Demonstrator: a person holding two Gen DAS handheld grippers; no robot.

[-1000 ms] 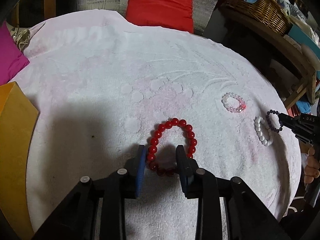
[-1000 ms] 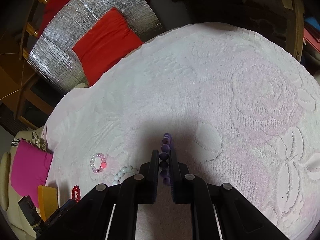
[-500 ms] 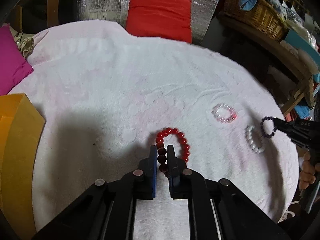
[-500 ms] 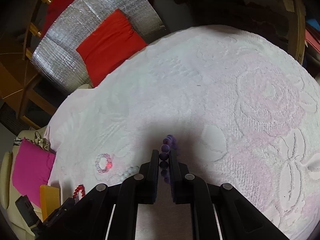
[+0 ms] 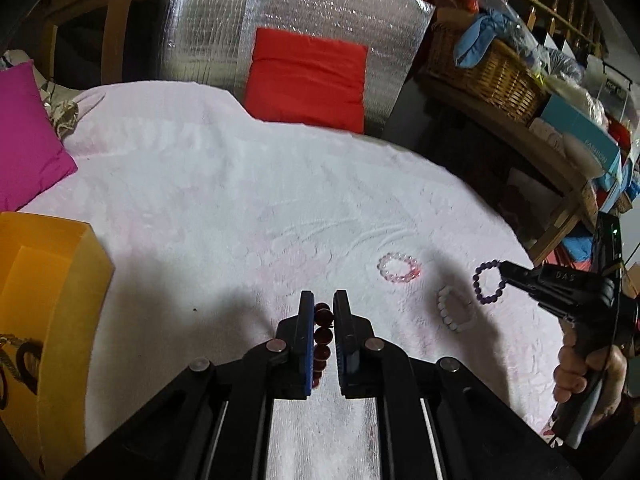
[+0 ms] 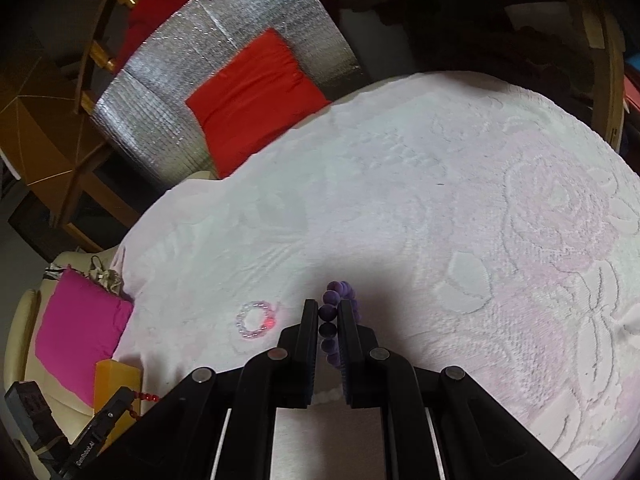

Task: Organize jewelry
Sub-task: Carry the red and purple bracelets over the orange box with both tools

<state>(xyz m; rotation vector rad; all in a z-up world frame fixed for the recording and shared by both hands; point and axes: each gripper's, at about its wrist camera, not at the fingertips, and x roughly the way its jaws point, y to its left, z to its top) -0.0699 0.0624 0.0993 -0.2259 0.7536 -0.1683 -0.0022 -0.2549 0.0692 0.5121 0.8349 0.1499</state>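
My left gripper point(image 5: 323, 305) is shut on a red bead bracelet point(image 5: 322, 336) and holds it above the white cloth. My right gripper point(image 6: 328, 312) is shut on a purple bead bracelet point(image 6: 335, 312), also lifted; the left wrist view shows it dangling point(image 5: 489, 282) from the right gripper's tip point(image 5: 505, 270). A pink bead bracelet point(image 5: 399, 267) and a white bead bracelet point(image 5: 452, 309) lie on the cloth between the grippers. A yellow box point(image 5: 48, 280) stands at the left edge, with dark jewelry inside.
The round table carries a white embossed cloth point(image 5: 224, 200). A magenta cushion point(image 5: 24, 136) lies at far left, a red cushion point(image 5: 308, 80) against a silver foil panel behind. A wicker basket point(image 5: 488, 72) and shelves stand at right.
My left gripper closed on the red bracelet and lifted it off the cloth. My right gripper rose higher with the purple bracelet.
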